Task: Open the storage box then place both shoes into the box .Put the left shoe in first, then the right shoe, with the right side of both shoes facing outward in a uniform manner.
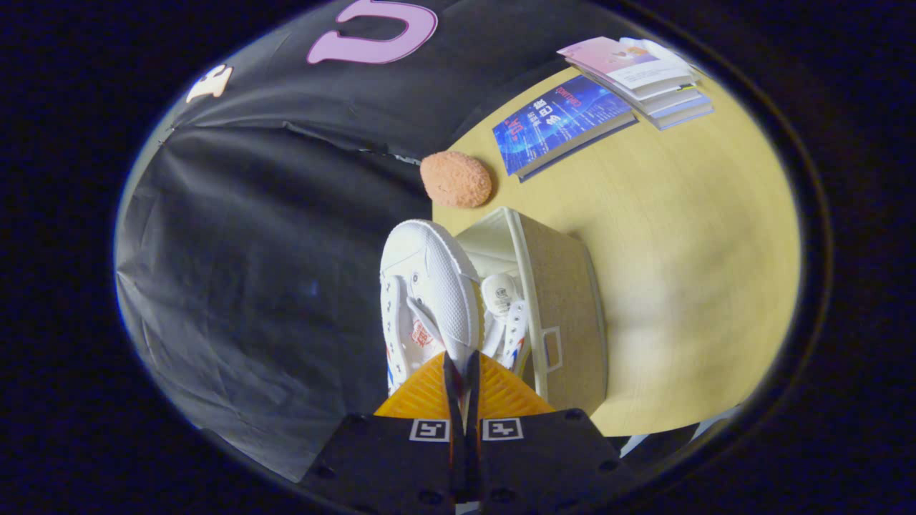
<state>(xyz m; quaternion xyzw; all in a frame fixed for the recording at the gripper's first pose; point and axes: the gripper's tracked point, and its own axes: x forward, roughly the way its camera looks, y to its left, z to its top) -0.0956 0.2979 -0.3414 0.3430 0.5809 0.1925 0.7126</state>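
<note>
- The fingers (461, 372) are seen nearly closed, pinched on a thin edge of a white shoe (429, 286), apparently near its collar or heel; the exact part gripped is hidden by the fingers themselves.
- The held shoe is carried in the air beside the box (565, 300), sole turned toward the camera, toe pointing away from the fingers.
- A second shoe (504, 315) is seen already lying inside the box, against the wall nearest the held shoe.
- The box stands open on the bench (680, 250), a handle cut-out showing on its near end wall.
- The held shoe is judged light and fairly soft: a canvas-like upper that gives under a pinch, with a stiffer rubber sole.
- A grip on the thin upper edge is judged likely to let the shoe swing or twist, so a hold near the heel collar is thought steadier.
- The sole is white with fine dotted tread; red and blue stripes and a small red mark are seen on the side of the upper.
- The box is beige fabric outside with a pale lining, and its walls are judged soft enough to bend if bumped.
- Beyond the box lie a fuzzy orange ball (456, 179) and books (562, 125).
</note>
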